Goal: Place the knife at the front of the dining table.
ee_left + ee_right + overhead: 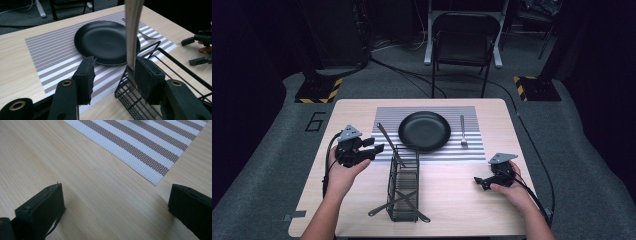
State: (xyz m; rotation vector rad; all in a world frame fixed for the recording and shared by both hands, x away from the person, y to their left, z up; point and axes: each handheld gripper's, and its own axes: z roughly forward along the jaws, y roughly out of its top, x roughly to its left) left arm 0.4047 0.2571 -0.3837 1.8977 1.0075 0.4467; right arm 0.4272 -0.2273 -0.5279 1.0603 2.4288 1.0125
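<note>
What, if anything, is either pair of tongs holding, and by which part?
Nothing. The left tongs are open, with an upright metal utensil beside one pad, unclamped; the right tongs are open over the table.

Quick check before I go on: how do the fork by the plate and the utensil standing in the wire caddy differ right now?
The fork lies flat on the striped placemat, right of the black plate; the standing utensil leans upright out of the wire caddy. The fork lies apart from both grippers; the utensil's handle stands between the left gripper's open jaws, against one pad. Both are plain metal cutlery.
</note>
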